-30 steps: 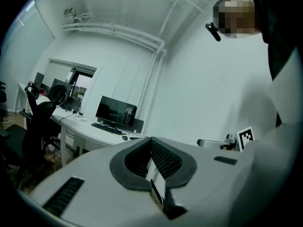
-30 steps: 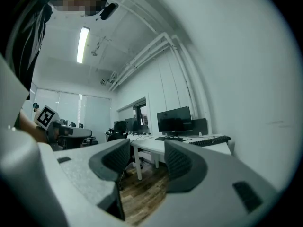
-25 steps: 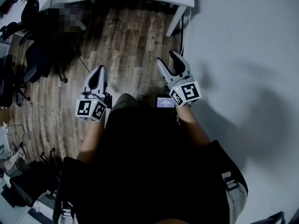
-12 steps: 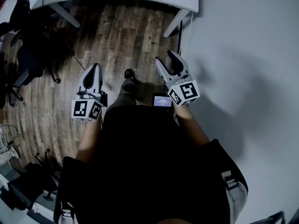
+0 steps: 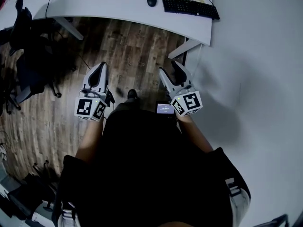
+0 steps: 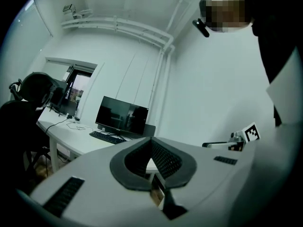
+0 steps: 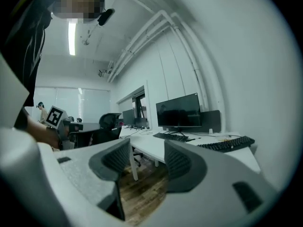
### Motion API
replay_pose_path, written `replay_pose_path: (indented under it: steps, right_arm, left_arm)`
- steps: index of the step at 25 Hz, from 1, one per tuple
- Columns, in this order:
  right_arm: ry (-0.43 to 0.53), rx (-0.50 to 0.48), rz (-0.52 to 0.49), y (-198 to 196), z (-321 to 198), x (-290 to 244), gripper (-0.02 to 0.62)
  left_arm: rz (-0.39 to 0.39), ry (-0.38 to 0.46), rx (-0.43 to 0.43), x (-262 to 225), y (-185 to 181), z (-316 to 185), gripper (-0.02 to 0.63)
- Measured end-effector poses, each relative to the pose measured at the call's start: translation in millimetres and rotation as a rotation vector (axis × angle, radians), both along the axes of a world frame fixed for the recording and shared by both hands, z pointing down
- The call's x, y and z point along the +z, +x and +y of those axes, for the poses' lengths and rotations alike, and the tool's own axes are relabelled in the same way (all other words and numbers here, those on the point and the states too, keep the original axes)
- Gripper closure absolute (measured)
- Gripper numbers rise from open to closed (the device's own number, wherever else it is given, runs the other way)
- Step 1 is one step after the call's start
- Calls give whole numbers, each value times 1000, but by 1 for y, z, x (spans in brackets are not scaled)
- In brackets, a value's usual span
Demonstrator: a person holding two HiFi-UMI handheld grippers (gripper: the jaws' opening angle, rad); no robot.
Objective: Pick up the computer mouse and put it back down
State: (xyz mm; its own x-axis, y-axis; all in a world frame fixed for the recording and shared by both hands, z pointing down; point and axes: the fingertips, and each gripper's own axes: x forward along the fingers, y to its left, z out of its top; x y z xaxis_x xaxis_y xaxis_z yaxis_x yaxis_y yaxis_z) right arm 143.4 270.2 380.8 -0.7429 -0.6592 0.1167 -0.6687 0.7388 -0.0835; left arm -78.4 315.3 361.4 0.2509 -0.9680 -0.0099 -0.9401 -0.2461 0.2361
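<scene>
The black computer mouse [image 5: 151, 0] lies on the white desk [image 5: 109, 4] at the top of the head view, left of a black keyboard [image 5: 190, 6]. Both grippers hang over the wooden floor, well short of the desk. My left gripper [image 5: 99, 69] has its jaws closed together, with nothing between them; in the left gripper view its pads [image 6: 163, 160] meet at the tip. My right gripper [image 5: 173, 71] stands open and empty, its pads [image 7: 179, 163] apart with floor showing between them. That view shows the keyboard [image 7: 227, 144] on the desk; I cannot make out the mouse there.
A dark monitor [image 7: 179, 110] and a second keyboard [image 7: 171, 136] stand farther along the desk. Black office chairs [image 5: 28, 56] crowd the left. A white wall [image 5: 255, 79] runs along the right. A desk leg [image 5: 182, 49] stands ahead of the right gripper.
The person has walked forward: the desk top with mouse and keyboard has come into view. Both grippers moved with the person towards the desk, their jaws unchanged.
</scene>
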Motion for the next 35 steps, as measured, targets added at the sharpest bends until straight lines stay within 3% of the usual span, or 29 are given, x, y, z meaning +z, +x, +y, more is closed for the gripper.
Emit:
replay_pose_path:
  steps: [12,26,35]
  right_arm:
    - [14,91,35,-18,-111,-8,368]
    - [5,56,-6,-51,-276,1,368]
    - [-55,17,-25,-66,-379,14,368]
  left_arm:
    - [27,-6,78,10,-21,-120,609]
    - [-15,-20,59,3,-42,-277,609]
    - [-23,-64,48,7,-49,-390,609]
